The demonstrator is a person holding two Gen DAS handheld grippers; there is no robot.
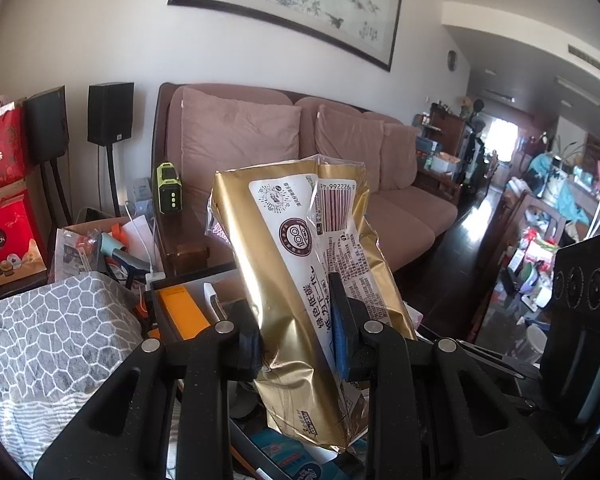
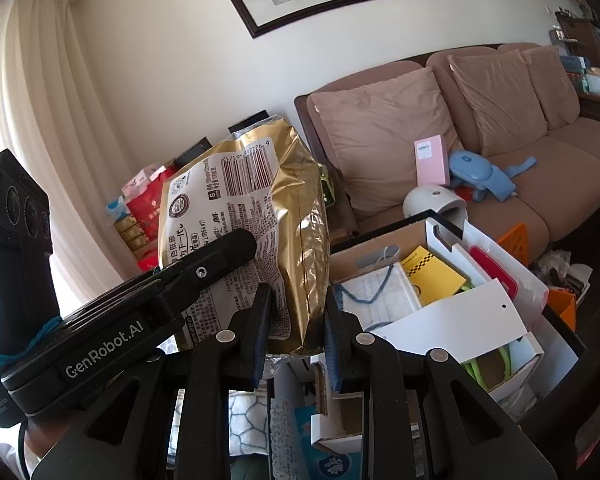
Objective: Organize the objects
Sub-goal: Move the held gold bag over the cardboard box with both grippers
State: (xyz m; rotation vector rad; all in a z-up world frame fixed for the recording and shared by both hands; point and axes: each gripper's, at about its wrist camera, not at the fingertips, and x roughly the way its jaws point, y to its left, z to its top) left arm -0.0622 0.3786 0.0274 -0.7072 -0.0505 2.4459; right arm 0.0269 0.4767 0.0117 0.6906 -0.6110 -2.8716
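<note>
A gold foil pack (image 1: pixel 300 240) with a white printed label and a barcode is held up in the air by both grippers. In the left wrist view my left gripper (image 1: pixel 298 344) is shut on the pack's lower part, with a blue pad pressed on its label side. In the right wrist view my right gripper (image 2: pixel 296 332) is shut on the bottom edge of the same gold pack (image 2: pixel 296 208). One black finger (image 2: pixel 224 254) of the left gripper lies across the pack's printed face. The pack stands roughly upright and tilts a little.
A pink sofa (image 2: pixel 540 168) with cushions runs along the wall. Below the pack are an open cardboard box (image 2: pixel 380 256) of papers and a white paper bag (image 2: pixel 496 276). A grey patterned cloth (image 1: pixel 48 336), an orange box (image 1: pixel 182 312) and red gift boxes (image 1: pixel 4 240) lie on the left.
</note>
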